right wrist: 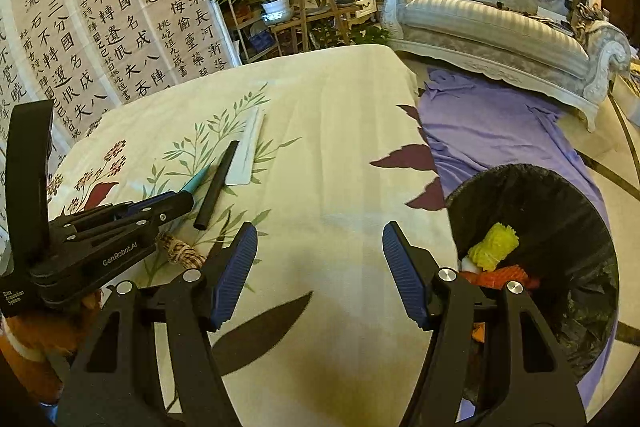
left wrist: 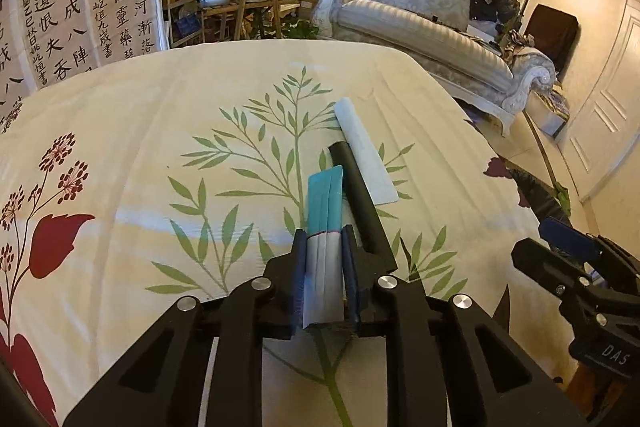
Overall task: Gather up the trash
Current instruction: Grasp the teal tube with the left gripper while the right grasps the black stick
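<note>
Left tool (left wrist: 324, 247): closed on a teal-and-white wrapper (left wrist: 325, 227), above the floral-cloth worktop (left wrist: 160, 131). Right tool (right wrist: 316, 267): jaws spread wide, holding nothing. Black tube (left wrist: 360, 199) and white card (left wrist: 366, 155): on the worktop, touching. Black-lined bin (right wrist: 560, 211): right of the worktop, holding yellow and orange scraps.

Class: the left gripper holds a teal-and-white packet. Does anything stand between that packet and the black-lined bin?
Nothing solid visibly does. Between the packet and the bin lies open tablecloth; only the open right gripper hovers over that stretch.
</note>
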The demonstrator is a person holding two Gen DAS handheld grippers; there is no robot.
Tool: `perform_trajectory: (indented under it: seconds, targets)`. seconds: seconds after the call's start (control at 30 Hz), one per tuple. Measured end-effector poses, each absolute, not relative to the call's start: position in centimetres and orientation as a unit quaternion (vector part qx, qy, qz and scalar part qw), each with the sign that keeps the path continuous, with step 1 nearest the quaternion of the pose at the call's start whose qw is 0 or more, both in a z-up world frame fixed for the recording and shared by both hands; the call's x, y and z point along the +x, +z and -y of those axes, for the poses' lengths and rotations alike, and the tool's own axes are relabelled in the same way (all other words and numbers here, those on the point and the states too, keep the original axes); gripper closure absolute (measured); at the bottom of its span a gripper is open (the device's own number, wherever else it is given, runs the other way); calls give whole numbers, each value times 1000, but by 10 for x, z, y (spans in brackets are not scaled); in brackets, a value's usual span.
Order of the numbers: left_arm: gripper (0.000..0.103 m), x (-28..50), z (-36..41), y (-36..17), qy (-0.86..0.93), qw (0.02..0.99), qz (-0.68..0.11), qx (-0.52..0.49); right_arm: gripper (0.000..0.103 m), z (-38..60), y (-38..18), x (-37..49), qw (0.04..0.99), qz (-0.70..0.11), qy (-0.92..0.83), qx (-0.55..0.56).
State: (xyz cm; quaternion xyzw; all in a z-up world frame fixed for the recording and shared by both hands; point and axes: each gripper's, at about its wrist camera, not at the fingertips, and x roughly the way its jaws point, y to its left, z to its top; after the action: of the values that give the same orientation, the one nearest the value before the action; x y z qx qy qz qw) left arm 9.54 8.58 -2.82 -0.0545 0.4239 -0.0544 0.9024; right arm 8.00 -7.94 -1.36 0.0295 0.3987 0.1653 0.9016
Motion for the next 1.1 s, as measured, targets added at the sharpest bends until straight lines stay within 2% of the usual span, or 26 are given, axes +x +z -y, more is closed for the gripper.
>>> perform_trajectory:
  seconds: [0.33,0.73,0.8,0.93,0.97,1.1]
  targets:
    - [84,81,-112,-14,-28,916,-395,-59,39,44,-12,89,896,-400,193,10]
    - [84,65,-164,-16,29,920,-386,-62,68,-13,-20,107,877,-420,232,-26]
    - [84,64,-170,-18,33,918,-388,-67,79,-20,-24,109,873,-427,233,-34]
    - [84,63,-175,-20,34,917,-390,-75,86,-29,-31,110,870,-433,232,-54]
    - [84,62,-175,-21,33,917,-390,-76,91,-29,-31,110,870,-433,232,-55]
    - [84,60,-174,-20,29,918,-387,-79,91,-27,-30,106,870,-432,233,-54]
